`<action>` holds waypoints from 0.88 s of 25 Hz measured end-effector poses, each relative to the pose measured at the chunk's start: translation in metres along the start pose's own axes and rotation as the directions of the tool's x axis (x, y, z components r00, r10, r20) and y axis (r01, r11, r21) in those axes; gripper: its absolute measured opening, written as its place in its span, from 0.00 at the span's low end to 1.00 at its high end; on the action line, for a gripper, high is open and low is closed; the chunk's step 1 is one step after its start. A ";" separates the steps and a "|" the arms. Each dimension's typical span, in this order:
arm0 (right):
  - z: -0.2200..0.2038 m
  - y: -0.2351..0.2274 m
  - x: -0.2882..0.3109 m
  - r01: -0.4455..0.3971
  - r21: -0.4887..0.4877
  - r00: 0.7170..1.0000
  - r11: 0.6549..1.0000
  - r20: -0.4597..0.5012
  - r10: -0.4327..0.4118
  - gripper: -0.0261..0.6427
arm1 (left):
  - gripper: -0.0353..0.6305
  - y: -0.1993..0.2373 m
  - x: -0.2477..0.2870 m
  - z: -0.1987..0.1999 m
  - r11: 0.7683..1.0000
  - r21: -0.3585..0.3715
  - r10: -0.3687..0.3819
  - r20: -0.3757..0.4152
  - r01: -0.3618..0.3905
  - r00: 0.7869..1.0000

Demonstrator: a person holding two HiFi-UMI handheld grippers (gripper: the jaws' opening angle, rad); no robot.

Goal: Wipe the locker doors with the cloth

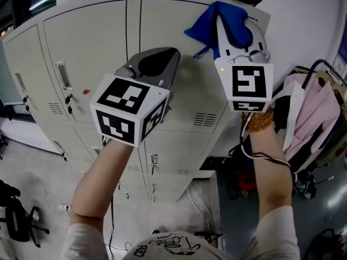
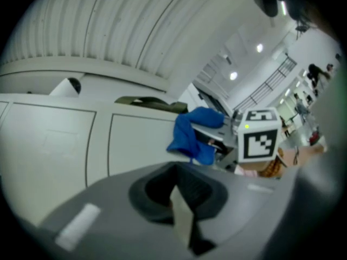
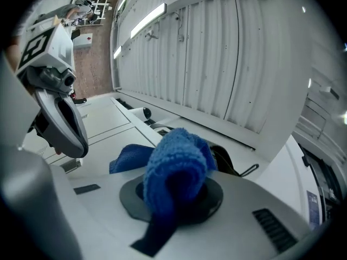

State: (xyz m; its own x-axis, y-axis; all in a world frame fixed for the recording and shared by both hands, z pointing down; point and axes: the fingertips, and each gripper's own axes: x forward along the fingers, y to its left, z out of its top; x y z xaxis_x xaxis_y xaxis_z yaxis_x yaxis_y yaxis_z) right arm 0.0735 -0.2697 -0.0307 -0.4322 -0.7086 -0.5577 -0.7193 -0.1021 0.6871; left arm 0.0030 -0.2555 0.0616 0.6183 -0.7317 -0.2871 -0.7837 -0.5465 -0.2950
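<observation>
Cloth [image 1: 203,28], a blue terry one, sits at about 1 o'clock in the head view. It is bunched at the tips of the right gripper [image 1: 238,34], up by the top right corner of the locker bank. The right gripper view shows that claw pinching the cloth [image 3: 176,167]: a thick roll bulges out between the jaws and a loose tail trails off toward 9 o'clock. Whether the cloth actually presses the upper right door [image 1: 168,31] or only hangs just in front of it cannot be told.

The left gripper [image 1: 154,66] is held at centre frame, before the same door. Its jaws are pressed together on nothing, with only a thin pale sliver at the seam in its own view.

My reading is that wiping starts at this top corner. To do it well:

- Lay the fat roll flat against the panel, not the hard jaw tips, which could scrape the paint.
- Keep the pinch firm, since the roll looks bulky and could work loose under a sideways drag.
- Sweep in overlapping passes from 1 o'clock toward 11, then step downward.
- Ease off near the vent slots [image 1: 204,119] and the latch [image 1: 64,76] on the left doors, where the loose tail could snag.
- Keep the left claw clear of the cloth's path.
</observation>
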 end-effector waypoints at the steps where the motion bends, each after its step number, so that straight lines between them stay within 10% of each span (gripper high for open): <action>1: -0.006 0.005 -0.007 0.002 0.009 1.000 1.000 -0.003 -0.002 0.08 | 0.06 -0.002 -0.002 -0.006 1.000 -0.007 -0.003 -0.005 0.003 1.000; 22: -0.125 0.204 -0.136 -0.191 0.080 0.966 0.978 -0.165 0.202 0.09 | 0.06 -0.045 -0.038 -0.157 0.985 -0.171 -0.003 -0.145 -0.022 0.989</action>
State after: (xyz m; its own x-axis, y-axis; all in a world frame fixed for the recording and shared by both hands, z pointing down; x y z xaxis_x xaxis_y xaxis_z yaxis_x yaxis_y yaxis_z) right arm 0.0536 -0.2815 0.2443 -0.4729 -0.8197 -0.3232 -0.6646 0.0910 0.7416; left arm 0.0053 -0.2669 0.2286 0.6053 -0.7816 -0.1507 -0.7959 -0.5916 -0.1287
